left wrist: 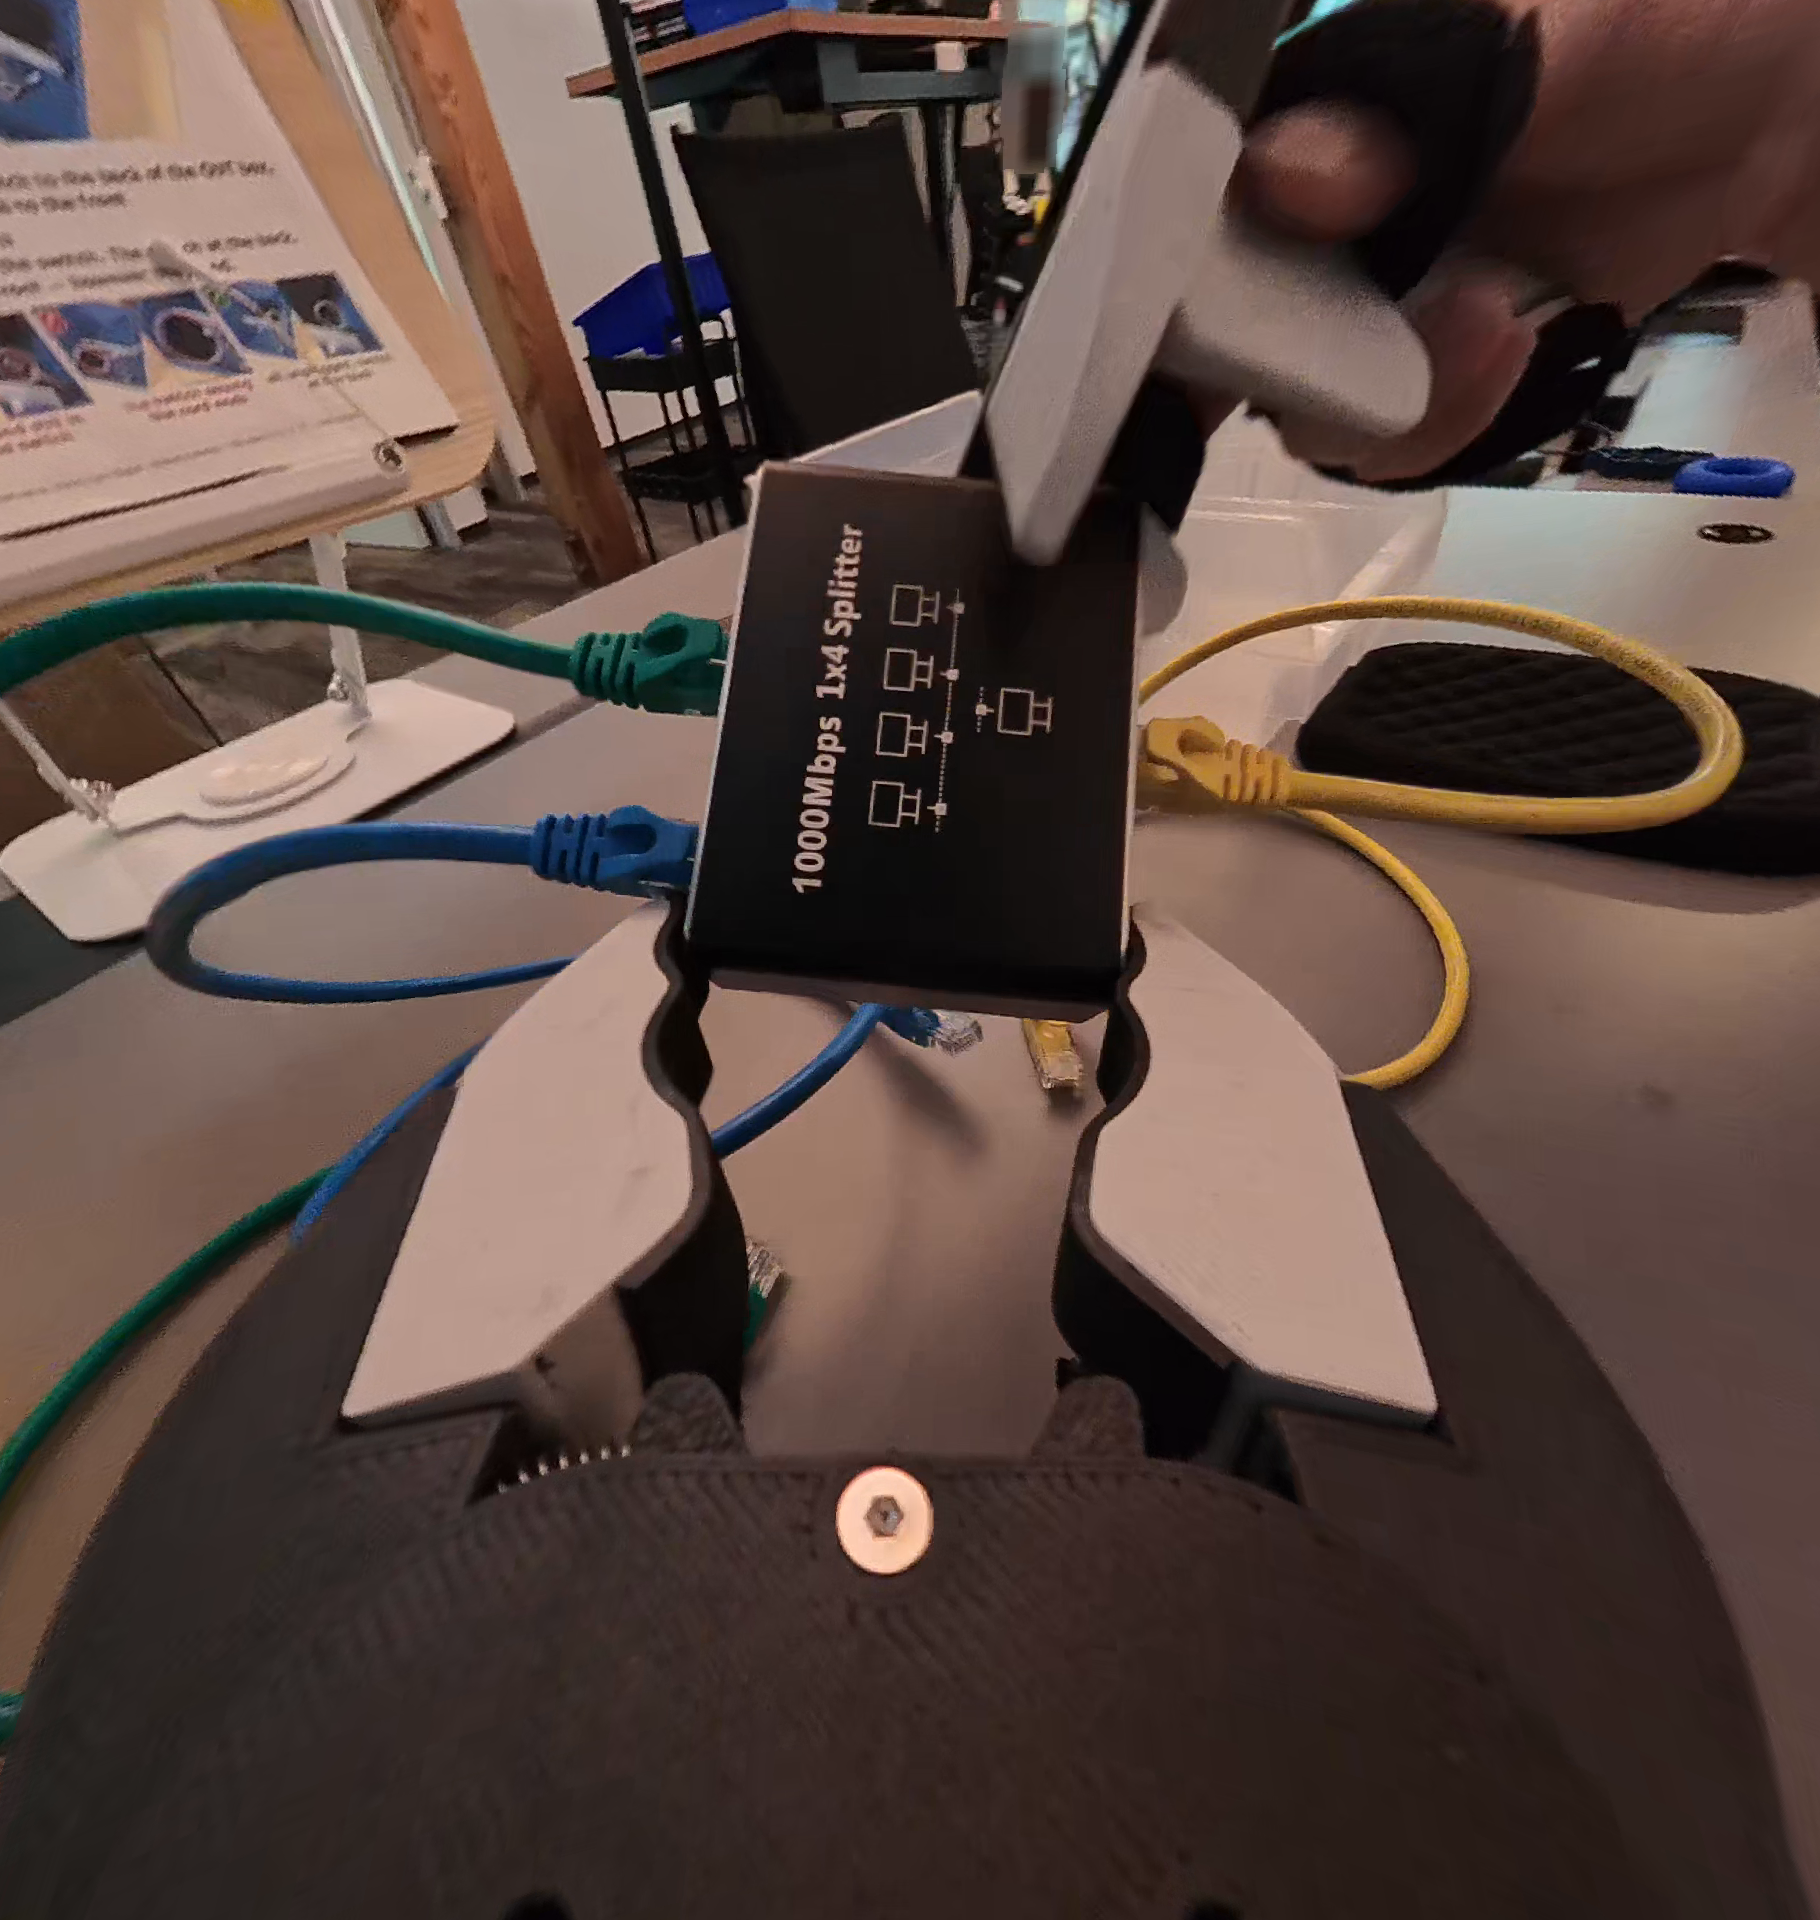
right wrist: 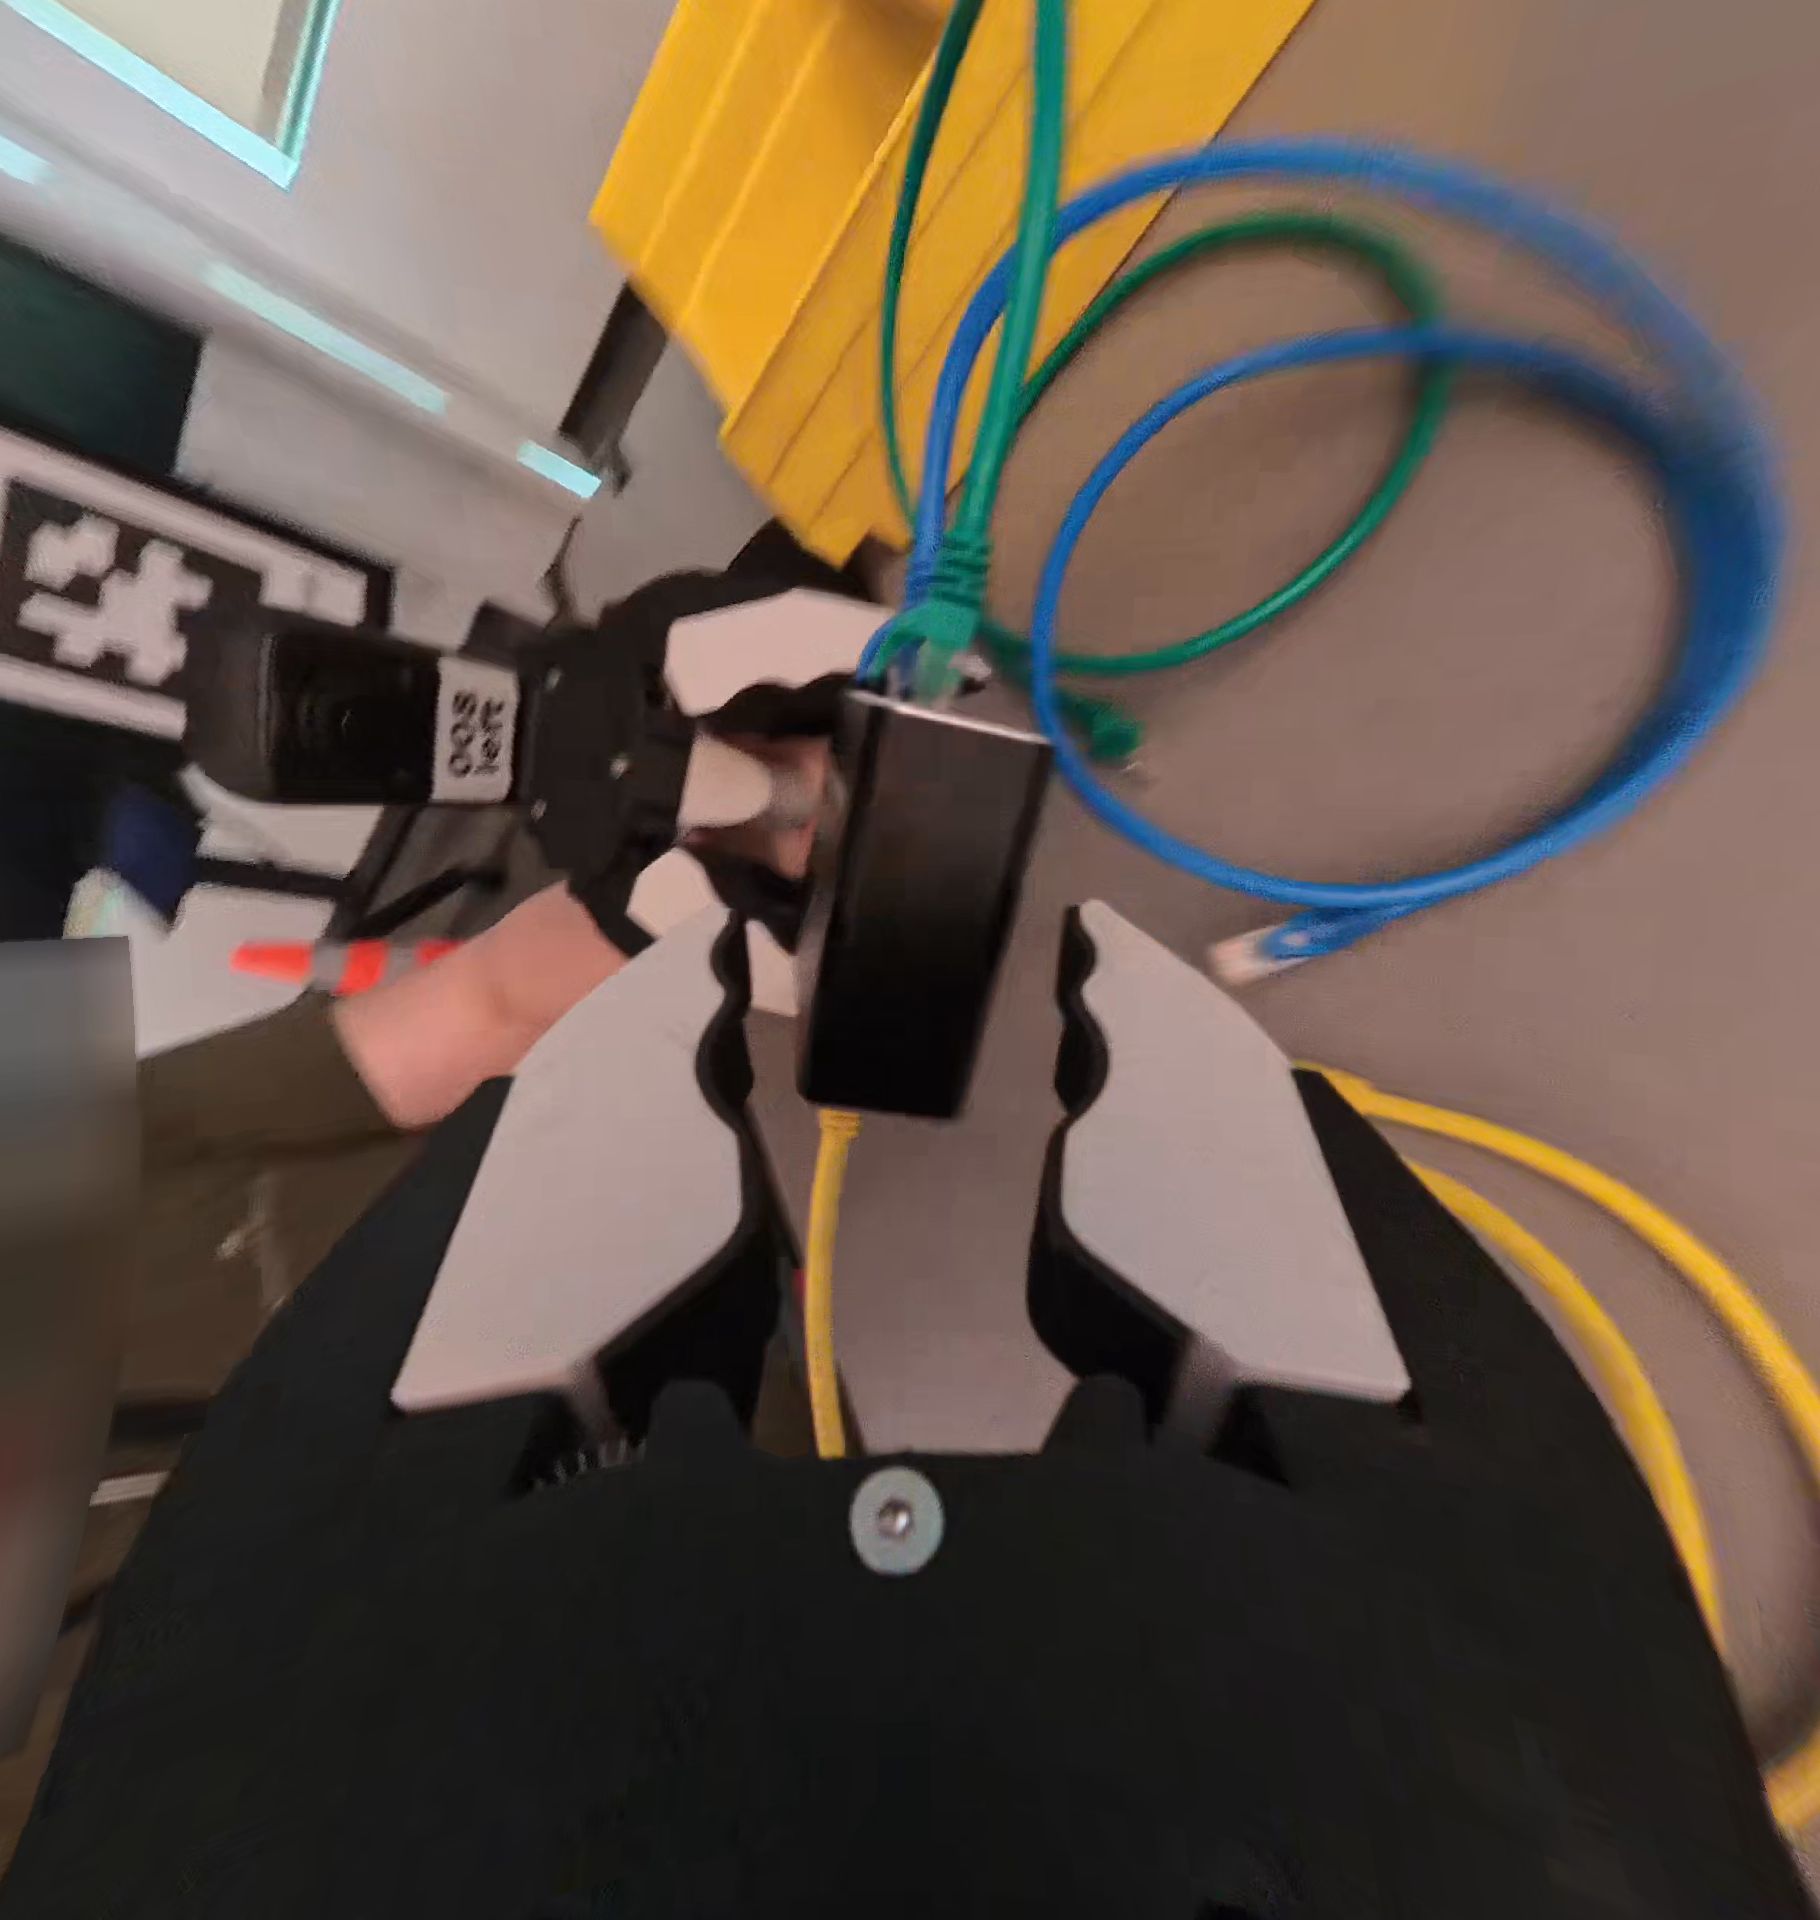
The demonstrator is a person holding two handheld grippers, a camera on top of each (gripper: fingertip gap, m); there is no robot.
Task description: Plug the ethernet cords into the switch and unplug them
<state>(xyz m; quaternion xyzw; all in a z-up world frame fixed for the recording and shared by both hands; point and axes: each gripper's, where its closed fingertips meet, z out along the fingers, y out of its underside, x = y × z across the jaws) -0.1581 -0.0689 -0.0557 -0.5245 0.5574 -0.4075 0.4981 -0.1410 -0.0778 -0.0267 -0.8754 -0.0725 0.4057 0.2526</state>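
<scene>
Above the middle of the counter point(left wrist: 1508, 1039), the switch point(left wrist: 927, 748), a flat black rectangular box with a matte shell and pale printed markings, is held clear of the surface. Left gripper point(left wrist: 901, 961): jaws pinching the near end of the box by its two long sides, pale smooth plates backed by black scalloped pads. One long side carries a green cord point(left wrist: 386, 618) and a blue cord point(left wrist: 366, 847), each seated by a ribbed moulded boot; the opposite side carries a yellow cord point(left wrist: 1457, 779). All three are thin, round, rubbery leads that loop slackly over the smooth grey-brown counter, with their free clear-tipped plugs lying beneath the box. Right gripper point(right wrist: 901, 977): jaws spread, straddling the end of the box on the yellow cord's side without touching it; this view is motion-blurred.

Step in hand, by judgement: plugging appears complete, and unplugging is about to begin. The next move calls for closing the right jaws on a boot, probably the yellow one, pressing its latch tab, and pulling straight out along the port axis while the left grip stays firm.

Periphery: a quilted black oval pad point(left wrist: 1612, 748) toward the far right edge; a tilted instruction board point(left wrist: 158, 343) on a white stand at far left.
</scene>
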